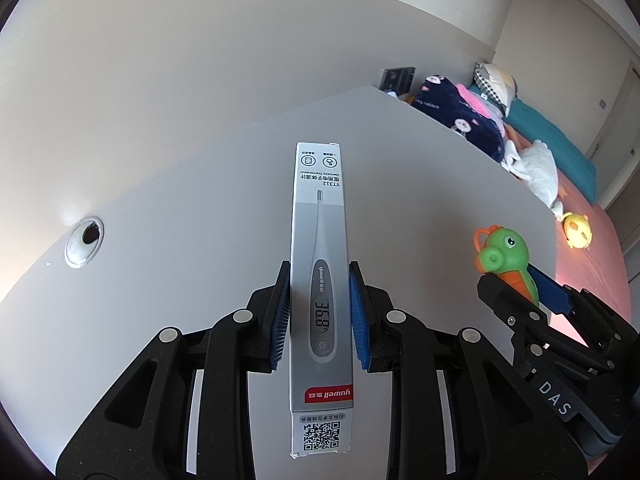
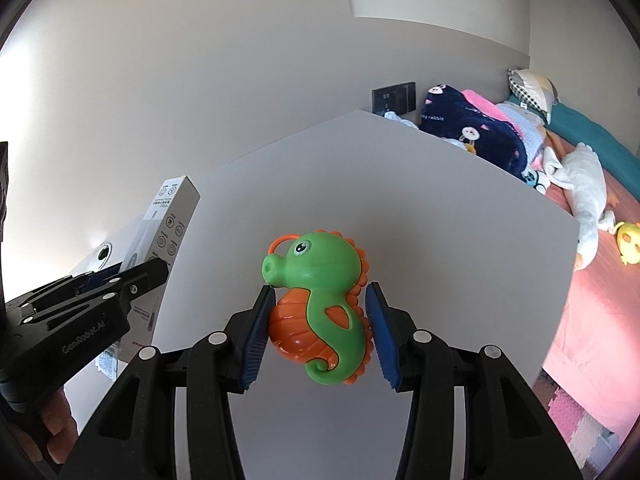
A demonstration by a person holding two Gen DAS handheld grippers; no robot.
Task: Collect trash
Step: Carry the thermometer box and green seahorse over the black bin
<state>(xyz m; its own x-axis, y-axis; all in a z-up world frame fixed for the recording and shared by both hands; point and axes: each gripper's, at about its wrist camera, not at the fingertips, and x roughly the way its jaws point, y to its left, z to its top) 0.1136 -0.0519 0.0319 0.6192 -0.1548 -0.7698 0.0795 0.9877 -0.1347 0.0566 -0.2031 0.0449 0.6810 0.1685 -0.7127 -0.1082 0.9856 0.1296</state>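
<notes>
A long grey thermometer box (image 1: pixel 321 280) is clamped between the blue pads of my left gripper (image 1: pixel 320 312) and points away from me above the white desk (image 1: pixel 180 240). My right gripper (image 2: pixel 320 328) is shut on a green and orange seahorse toy (image 2: pixel 320 304), held above the desk. In the left wrist view the seahorse toy (image 1: pixel 506 256) and the right gripper (image 1: pixel 520 292) appear at the right. In the right wrist view the thermometer box (image 2: pixel 164 240) and the left gripper (image 2: pixel 132 276) appear at the left, with a hand (image 2: pixel 56 432) under it.
A round cable hole (image 1: pixel 85 242) sits in the desk at the left. Beyond the desk's right edge lies a bed (image 2: pixel 592 300) with a pink sheet, a dark blue blanket (image 2: pixel 472 132), a white cloth (image 2: pixel 584 192) and a yellow toy (image 1: pixel 577 231). Foam floor mats (image 2: pixel 576 420) show at lower right.
</notes>
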